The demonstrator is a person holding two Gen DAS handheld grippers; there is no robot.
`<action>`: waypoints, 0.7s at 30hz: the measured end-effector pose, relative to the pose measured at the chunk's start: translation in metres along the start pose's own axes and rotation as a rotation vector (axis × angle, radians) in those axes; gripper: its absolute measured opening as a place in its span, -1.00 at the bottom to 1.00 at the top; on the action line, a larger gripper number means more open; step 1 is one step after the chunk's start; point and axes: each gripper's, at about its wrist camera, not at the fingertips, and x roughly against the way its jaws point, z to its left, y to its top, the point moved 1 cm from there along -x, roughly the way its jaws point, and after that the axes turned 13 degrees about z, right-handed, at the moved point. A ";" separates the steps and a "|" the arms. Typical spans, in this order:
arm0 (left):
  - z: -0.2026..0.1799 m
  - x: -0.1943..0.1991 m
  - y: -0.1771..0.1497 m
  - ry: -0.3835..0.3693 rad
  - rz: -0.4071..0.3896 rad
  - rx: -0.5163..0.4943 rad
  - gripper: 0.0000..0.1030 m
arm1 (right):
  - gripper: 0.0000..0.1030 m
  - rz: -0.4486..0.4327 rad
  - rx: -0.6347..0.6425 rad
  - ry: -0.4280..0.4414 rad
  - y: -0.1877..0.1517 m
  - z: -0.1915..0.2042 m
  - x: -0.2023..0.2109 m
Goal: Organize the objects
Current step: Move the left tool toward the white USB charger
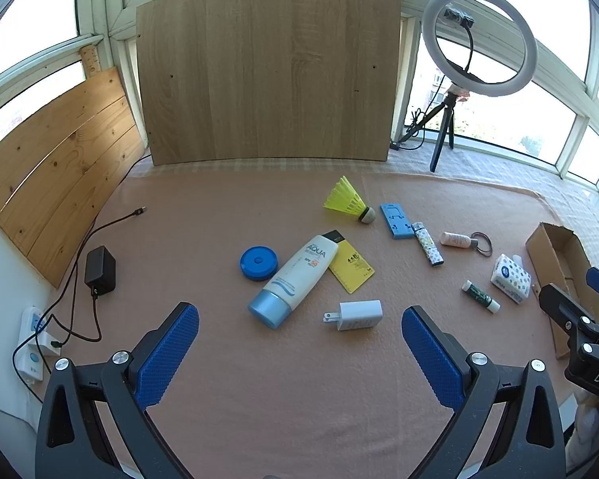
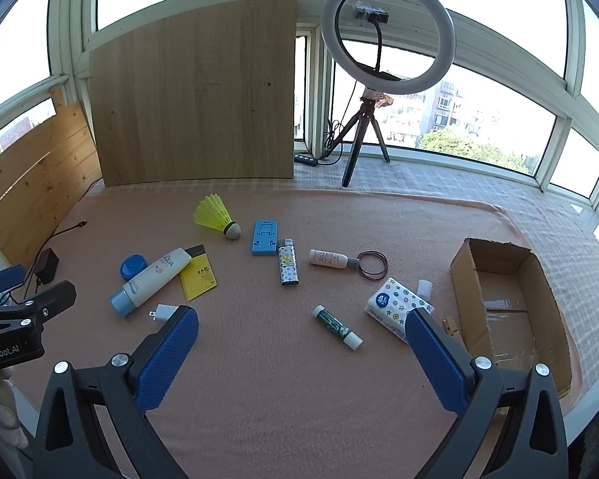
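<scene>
Both grippers, left gripper (image 1: 299, 339) and right gripper (image 2: 301, 337), jaws wide, empty; right hides tissue pack (image 2: 395, 307) corner.

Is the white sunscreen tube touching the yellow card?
Touching. The left wrist view shows the white sunscreen tube lying across the yellow card's corner.

Both grippers: black frames w/ silver screws, blue textured pads (image 1: 167, 353); white "GenRobot.AI" lettering (image 2: 4, 353)
</scene>
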 end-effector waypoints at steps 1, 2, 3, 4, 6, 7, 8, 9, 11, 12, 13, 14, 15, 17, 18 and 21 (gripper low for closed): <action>0.000 0.000 0.000 0.000 0.000 -0.001 1.00 | 0.99 0.000 -0.001 0.001 0.000 0.000 0.000; 0.000 0.000 0.000 0.001 0.000 -0.001 1.00 | 0.99 0.001 -0.001 0.000 0.000 0.000 0.000; -0.001 0.000 0.000 0.001 0.001 -0.001 1.00 | 0.99 0.000 -0.001 0.000 0.000 0.000 0.000; -0.001 0.000 0.000 0.001 0.001 -0.001 1.00 | 0.99 0.000 -0.001 0.000 0.000 0.000 0.000; -0.001 0.000 0.000 0.001 0.001 -0.002 1.00 | 0.99 0.001 -0.001 0.001 0.000 0.000 0.000; -0.001 0.000 0.000 0.001 0.001 -0.002 1.00 | 0.99 0.001 -0.001 0.001 0.000 0.000 0.000; -0.001 0.000 0.000 0.001 0.001 -0.001 1.00 | 0.99 0.001 -0.001 0.001 0.000 0.000 0.000; -0.001 0.000 0.000 0.001 0.001 -0.001 1.00 | 0.99 0.001 -0.001 0.001 0.000 0.000 0.000; -0.001 0.000 0.000 0.001 0.001 -0.001 1.00 | 0.99 0.002 -0.001 0.001 0.000 0.000 0.000; -0.001 0.000 0.000 0.001 0.001 -0.001 1.00 | 0.99 0.002 -0.002 0.001 0.000 -0.001 0.001; -0.001 0.000 0.000 0.000 0.002 -0.001 1.00 | 0.99 0.001 -0.003 0.000 0.000 -0.001 0.001; -0.001 0.000 -0.001 0.000 0.003 0.000 1.00 | 0.99 0.002 -0.003 0.000 -0.001 -0.001 0.001; -0.001 -0.001 -0.001 0.000 0.004 0.000 1.00 | 0.99 0.002 -0.003 0.000 -0.001 -0.001 0.001; 0.000 -0.003 -0.002 -0.001 0.009 0.002 1.00 | 0.99 0.003 -0.004 -0.002 -0.001 -0.002 0.000; 0.001 -0.004 -0.003 -0.003 0.011 0.003 1.00 | 0.99 0.004 -0.004 -0.001 -0.001 -0.002 0.000; 0.005 -0.008 -0.005 -0.004 0.018 0.007 1.00 | 0.99 0.009 0.000 -0.002 -0.003 -0.004 -0.001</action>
